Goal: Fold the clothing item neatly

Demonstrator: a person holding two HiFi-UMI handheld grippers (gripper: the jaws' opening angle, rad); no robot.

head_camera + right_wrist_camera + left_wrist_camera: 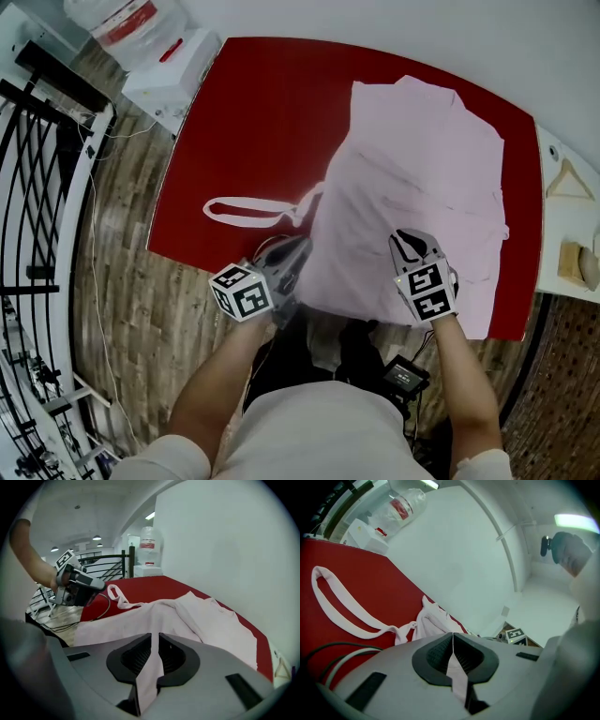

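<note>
Both my left gripper [292, 255] and right gripper [413, 246] are clamped on the pink robe [412, 187] hem (belt's loose), so carry it evenly.

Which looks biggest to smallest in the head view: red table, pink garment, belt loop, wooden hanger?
1. red table: largest.
2. pink garment: covers much of the table.
3. belt loop: long but thin.
4. wooden hanger: smallest. It sits at the frame edge where the lens squeezes things, so its gap to the belt loop is unsure.
</note>
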